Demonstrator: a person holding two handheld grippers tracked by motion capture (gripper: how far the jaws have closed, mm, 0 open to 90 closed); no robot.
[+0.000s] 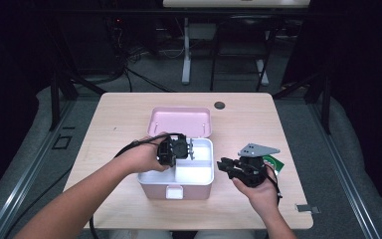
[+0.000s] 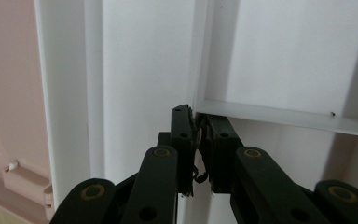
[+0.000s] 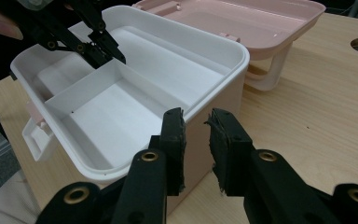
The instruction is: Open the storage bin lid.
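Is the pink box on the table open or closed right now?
Open. The pink box has its lid swung back flat behind it, and the white tray inside is exposed, its compartments bare.

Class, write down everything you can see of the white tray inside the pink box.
The white tray looks like smooth plastic and sits in the open pink box, filling its top. Thin walls divide it into compartments, all empty. The left gripper reaches down into it, jaws closed on a divider wall. The right gripper waits beside the box, not touching.
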